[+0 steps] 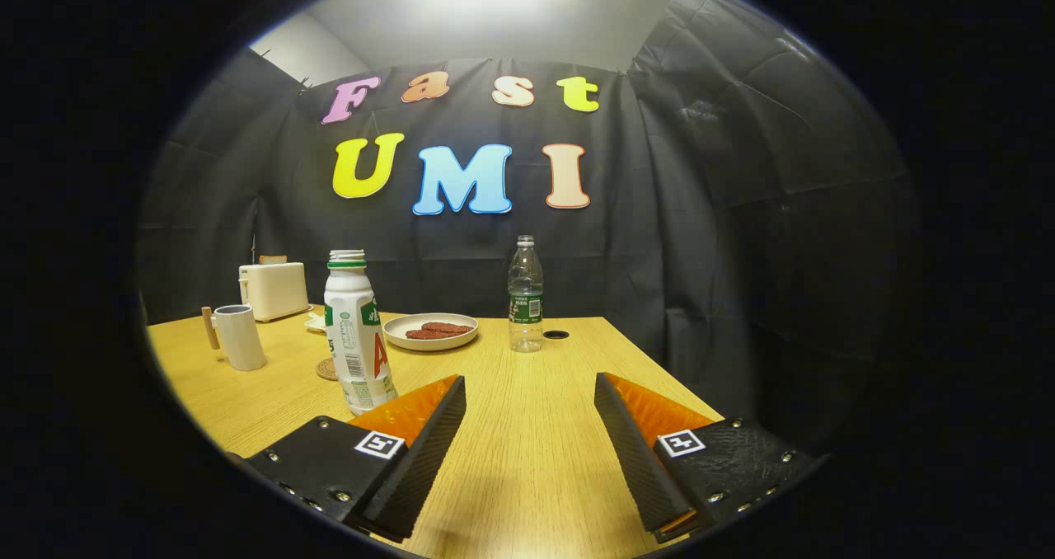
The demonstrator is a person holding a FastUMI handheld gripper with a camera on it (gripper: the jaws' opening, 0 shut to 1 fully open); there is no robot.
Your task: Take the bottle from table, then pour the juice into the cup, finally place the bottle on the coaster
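Pale wood grain lies between the jaws, because the gripper [530, 394] is spread wide and holds nothing; only the bare worktop [527, 460] shows in the gap. I judge that this width is there to let a round body pass in. The white juice bottle [356, 336] stands upright just ahead of the left finger, near its tip, a little off the line of the gap, so the jaws must come to the left before they can close around it. Its cap is off and the threaded neck is open, which suits the pouring. Behind the bottle, partly hidden by it, lies a round brown coaster [326, 368], where the bottle should end. Further to the left stands a white cup [239, 336] with a wooden handle turned away from the bottle; this keeps its rim free on the pouring side. Beyond the fingers, near the far edge, are a plate [430, 331] with reddish-brown food, a clear water bottle [526, 295] and a small dark cap [556, 334] beside it. A cream toaster [274, 289] sits at the back left. The task seems to be at its beginning.
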